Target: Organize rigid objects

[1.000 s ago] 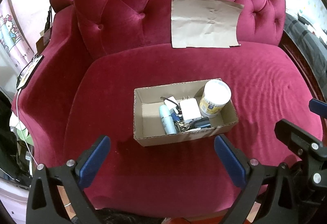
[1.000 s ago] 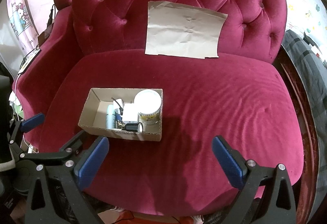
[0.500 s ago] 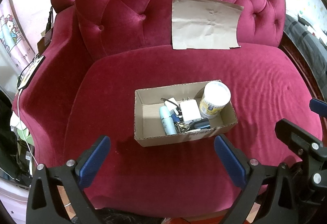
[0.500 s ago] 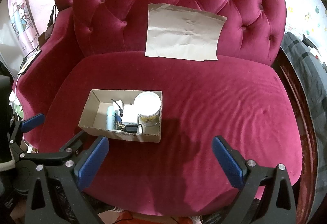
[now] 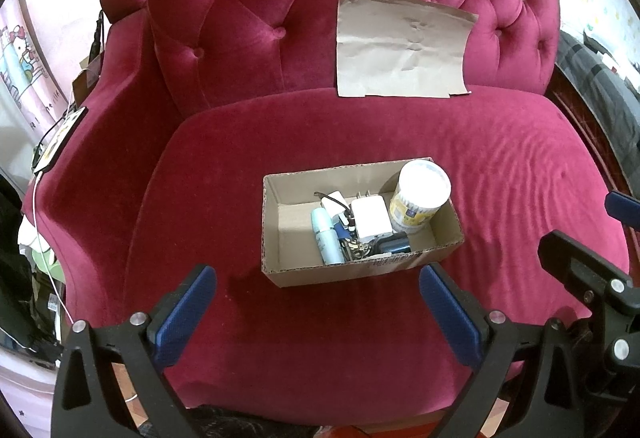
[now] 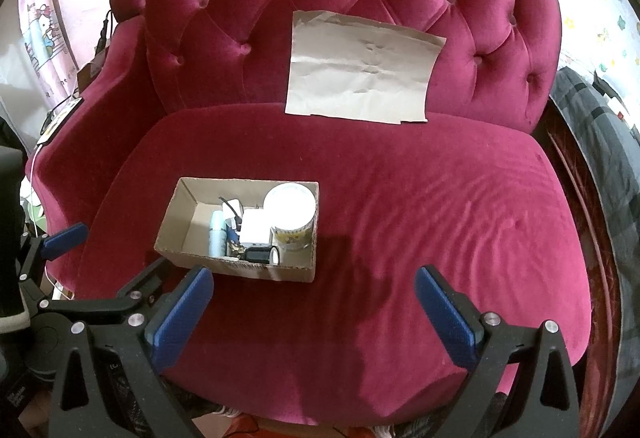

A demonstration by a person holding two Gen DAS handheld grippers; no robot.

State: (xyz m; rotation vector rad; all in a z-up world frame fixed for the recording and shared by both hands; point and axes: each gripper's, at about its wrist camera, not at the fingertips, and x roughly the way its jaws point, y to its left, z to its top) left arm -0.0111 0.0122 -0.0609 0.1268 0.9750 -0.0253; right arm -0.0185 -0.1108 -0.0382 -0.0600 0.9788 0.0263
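An open cardboard box (image 5: 352,270) (image 6: 264,272) sits on the red velvet sofa seat (image 5: 360,126). Inside stand a white-lidded round tub (image 5: 420,198) (image 6: 290,210), a white charger block (image 5: 370,218) (image 6: 256,228), a pale blue tube (image 5: 326,234) (image 6: 217,232), a small dark cylinder (image 5: 394,244) (image 6: 262,253) and some keys and cable. My left gripper (image 5: 318,312) is open and empty, held just in front of the box. My right gripper (image 6: 314,312) is open and empty, in front of the seat to the right of the box.
A flat cardboard sheet (image 5: 400,46) (image 6: 360,70) leans on the tufted backrest. A phone with a cable (image 5: 60,140) lies on the left armrest. A grey blanket (image 6: 600,126) is at the right. Clutter sits on the floor at the left.
Both views have shifted very slightly, as the grippers drift a little back from the sofa. The box and its contents have not moved. Both grippers stay open.
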